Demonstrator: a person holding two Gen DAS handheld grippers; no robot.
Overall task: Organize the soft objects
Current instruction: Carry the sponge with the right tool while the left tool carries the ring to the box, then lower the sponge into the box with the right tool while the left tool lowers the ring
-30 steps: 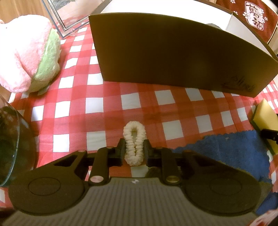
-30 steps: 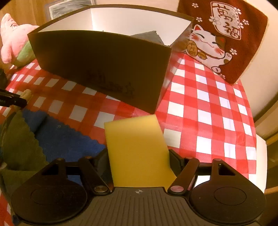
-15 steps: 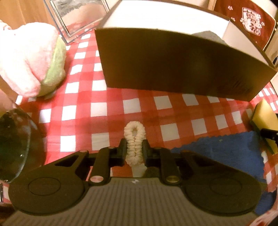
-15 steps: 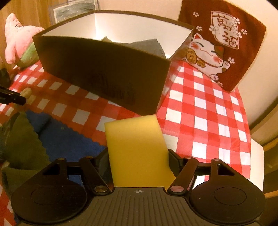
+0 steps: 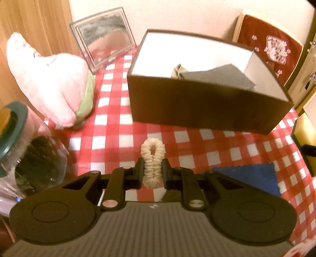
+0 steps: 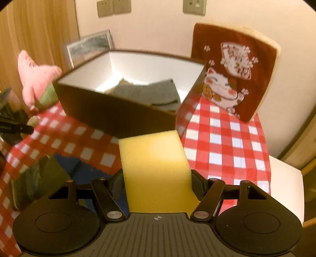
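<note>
Checked tablecloth [image 5: 197, 138], left tongs [image 5: 152, 170] clamping scrunchie [image 5: 152, 162], right tongs [image 6: 158, 183] gripping sponge [image 6: 154, 164], wall sockets [image 6: 114, 7] right view only

A lived-in home, at a dressed table against a wall

A red-and-white checked tablecloth [image 6: 227, 142] covers the table; at its far edge a lucky-cat cushion [image 6: 233, 79] and a framed picture [image 5: 104, 37] lean on a cream wall with switch plates [image 6: 194, 7], and wood panelling [image 6: 35, 29] stands to the left behind a pink plush toy [image 5: 49, 83].
</note>
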